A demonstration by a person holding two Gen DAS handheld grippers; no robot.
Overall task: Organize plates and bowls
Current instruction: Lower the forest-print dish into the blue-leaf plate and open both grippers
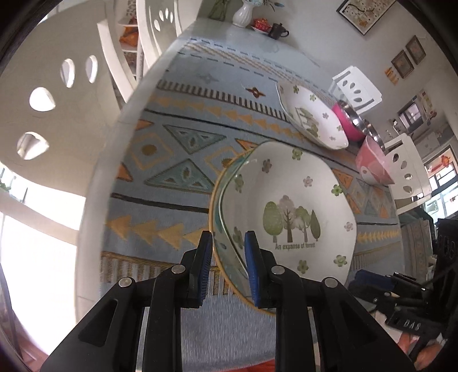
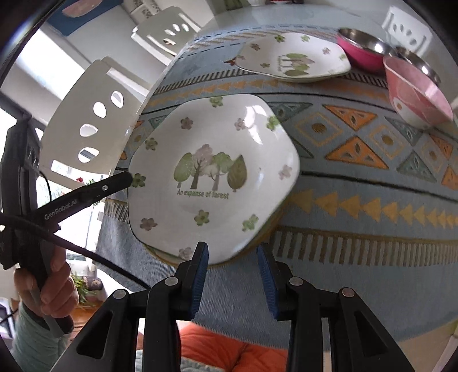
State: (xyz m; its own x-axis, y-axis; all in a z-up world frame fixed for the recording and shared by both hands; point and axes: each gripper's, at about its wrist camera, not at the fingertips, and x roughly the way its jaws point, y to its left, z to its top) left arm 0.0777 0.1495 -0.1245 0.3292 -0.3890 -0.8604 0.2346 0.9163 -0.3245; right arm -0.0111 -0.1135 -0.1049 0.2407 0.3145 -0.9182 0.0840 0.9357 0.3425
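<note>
Over on the left, the left gripper has its blue pads pinching the rim of the near tree-print plate, which sits on a gold-rimmed glass plate on the patterned tablecloth. The right gripper hovers at that plate's front edge, jaws spread with nothing between them. Farther right are a second tree-print plate, a magenta steel bowl and a pink bowl.

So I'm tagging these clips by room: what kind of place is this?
Most likely a home dining area: a table under a patterned tablecloth, white cut-out chairs around it, framed pictures on the wall.
</note>
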